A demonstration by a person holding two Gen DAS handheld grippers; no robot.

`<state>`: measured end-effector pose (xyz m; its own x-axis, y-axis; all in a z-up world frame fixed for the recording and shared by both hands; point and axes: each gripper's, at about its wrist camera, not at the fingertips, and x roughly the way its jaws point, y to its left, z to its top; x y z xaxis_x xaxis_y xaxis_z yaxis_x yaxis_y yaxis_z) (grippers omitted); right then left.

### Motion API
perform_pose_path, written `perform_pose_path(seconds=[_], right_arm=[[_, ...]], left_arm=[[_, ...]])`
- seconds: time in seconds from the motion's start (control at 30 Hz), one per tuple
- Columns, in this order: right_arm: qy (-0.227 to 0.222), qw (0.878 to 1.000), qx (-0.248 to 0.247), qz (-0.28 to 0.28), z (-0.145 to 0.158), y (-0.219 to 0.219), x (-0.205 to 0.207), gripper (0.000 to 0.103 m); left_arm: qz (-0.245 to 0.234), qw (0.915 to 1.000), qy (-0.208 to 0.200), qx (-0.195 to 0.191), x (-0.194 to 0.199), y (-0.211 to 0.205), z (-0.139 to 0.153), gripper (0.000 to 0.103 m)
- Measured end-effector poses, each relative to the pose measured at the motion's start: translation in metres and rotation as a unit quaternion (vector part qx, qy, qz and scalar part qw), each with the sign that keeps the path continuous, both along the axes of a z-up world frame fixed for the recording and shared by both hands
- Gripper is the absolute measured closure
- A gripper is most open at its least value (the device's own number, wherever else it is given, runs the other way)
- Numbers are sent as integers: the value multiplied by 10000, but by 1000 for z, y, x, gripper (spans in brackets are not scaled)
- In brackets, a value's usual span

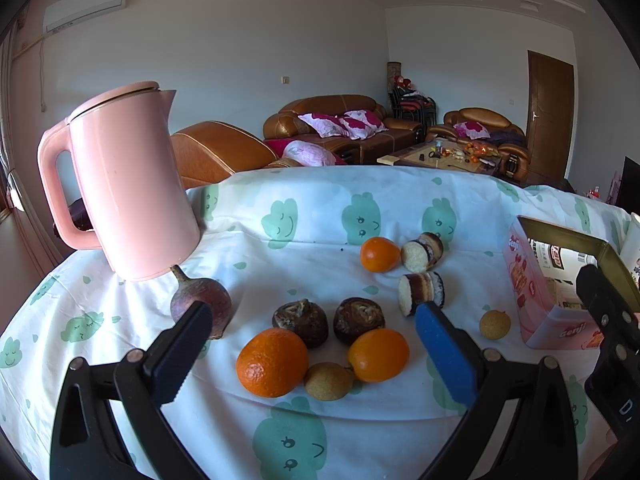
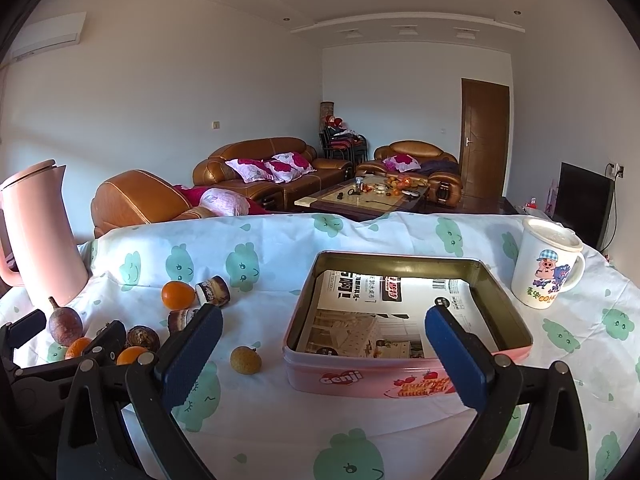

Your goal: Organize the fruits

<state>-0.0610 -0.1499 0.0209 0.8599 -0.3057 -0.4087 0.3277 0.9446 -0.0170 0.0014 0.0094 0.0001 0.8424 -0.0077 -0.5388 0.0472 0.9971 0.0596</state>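
Fruit lies scattered on a cloud-print cloth. In the left wrist view a big orange, a smaller orange, a tan longan and two dark brown chestnut-like fruits sit between the fingers of my open left gripper, which holds nothing. A purple fruit lies by its left finger. Another orange, two cake rolls and a second longan lie farther off. My right gripper hangs open and empty over the near wall of the pink tin, lined with printed paper.
A pink kettle stands at the table's left rear, close to the purple fruit. A white cartoon mug stands right of the tin. The longan lies just left of the tin. Beyond the table edge are sofas and a coffee table.
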Motion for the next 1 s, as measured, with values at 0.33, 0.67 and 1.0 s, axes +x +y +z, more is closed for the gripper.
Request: perform_pose_path(seconds=[0.33, 0.67, 1.0], right_arm=[[9, 10000, 0, 9, -1, 1, 0, 1], [85, 9997, -86, 202, -3, 3, 2, 1], [-41, 9990, -60, 448, 1, 3, -1, 1]], left_arm=[[-5, 10000, 12, -12, 0, 0, 0, 0], [8, 9999, 93, 38, -8, -5, -3, 0], [564, 9983, 115, 128, -12, 34, 22, 0]])
